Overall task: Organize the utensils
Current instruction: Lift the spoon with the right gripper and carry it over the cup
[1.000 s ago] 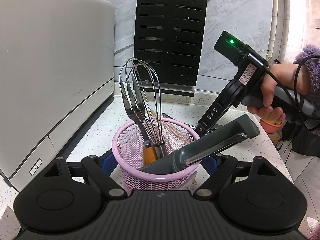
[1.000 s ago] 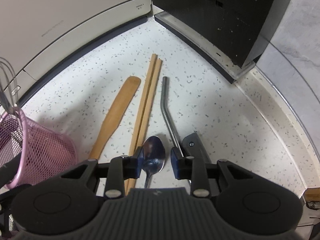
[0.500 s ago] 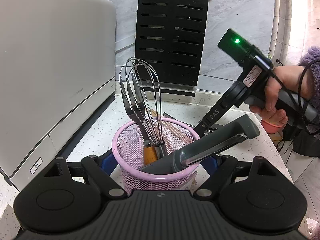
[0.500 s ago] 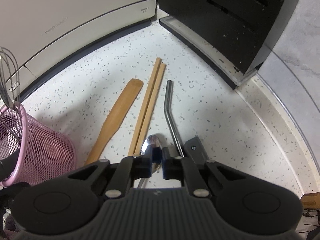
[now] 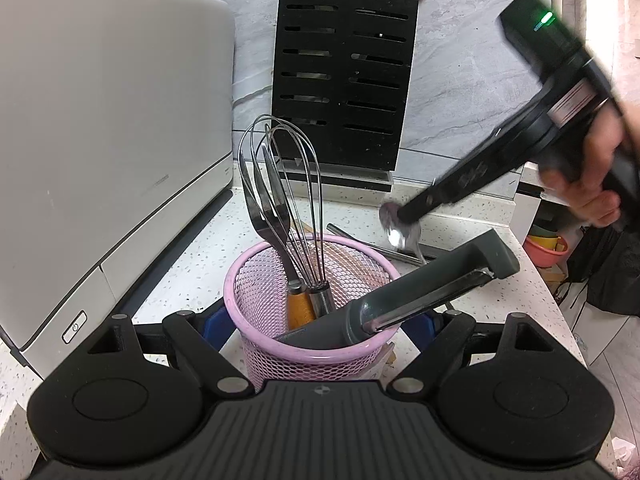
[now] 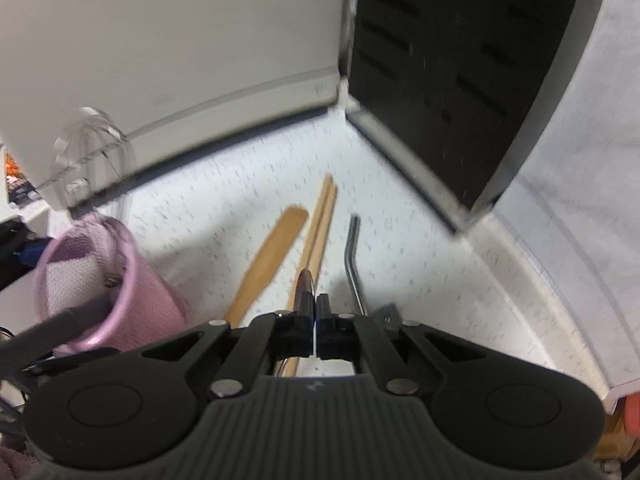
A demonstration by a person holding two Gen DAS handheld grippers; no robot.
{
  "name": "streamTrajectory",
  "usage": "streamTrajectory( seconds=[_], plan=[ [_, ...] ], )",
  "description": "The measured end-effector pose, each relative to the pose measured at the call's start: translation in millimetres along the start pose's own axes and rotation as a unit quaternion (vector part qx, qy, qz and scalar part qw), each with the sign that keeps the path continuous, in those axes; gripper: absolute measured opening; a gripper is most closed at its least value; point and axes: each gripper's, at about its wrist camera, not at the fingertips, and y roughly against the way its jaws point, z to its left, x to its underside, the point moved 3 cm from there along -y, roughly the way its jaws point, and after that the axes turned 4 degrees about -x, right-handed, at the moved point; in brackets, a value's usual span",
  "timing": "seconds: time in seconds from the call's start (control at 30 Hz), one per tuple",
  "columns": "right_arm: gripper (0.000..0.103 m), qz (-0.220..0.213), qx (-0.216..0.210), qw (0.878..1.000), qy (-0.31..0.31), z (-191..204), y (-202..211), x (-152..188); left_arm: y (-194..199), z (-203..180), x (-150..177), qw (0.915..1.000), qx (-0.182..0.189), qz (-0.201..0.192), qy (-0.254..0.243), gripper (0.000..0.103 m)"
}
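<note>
Clearly the spoon [image 6: 304, 280] is a light, stiff piece of polished steel, smooth enough to slip or swing between flat pads, so in my judgement a hold at the neck just behind the bowl, as it has now, is safer than one out on the thin handle. The right gripper [image 6: 315, 307] has its fingers drawn fully together on that spoon, the bowl sticking out just past the fingertips and seen edge-on, the handle running back beneath them. From the left wrist view the spoon [image 5: 400, 229] hangs clear of the tabletop [image 5: 360, 212], beyond and to the right of the pink mesh holder [image 5: 312, 344]. The left gripper [image 5: 320, 322] has its fingers spread wide to either side of the pink mesh holder; whether its pads press the mesh I cannot tell. Behind the pink mesh holder, the wooden spatula [image 6: 268, 264], chopsticks [image 6: 320, 220] and bent metal straw [image 6: 354, 260] lie side by side on the tabletop.
</note>
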Motion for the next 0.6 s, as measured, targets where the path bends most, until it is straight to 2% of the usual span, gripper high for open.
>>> streamTrajectory(
  seconds=[0.3,0.6],
  plan=[
    [0.0,-0.102,-0.001,0.994,0.039,32,65,-17,3,1,1,1.0,-0.002,0.004,0.001,0.098],
    [0.0,-0.199,-0.023,0.978,0.066,68,117,-41,3,0,0,1.0,-0.002,0.004,0.001,0.098]
  ],
)
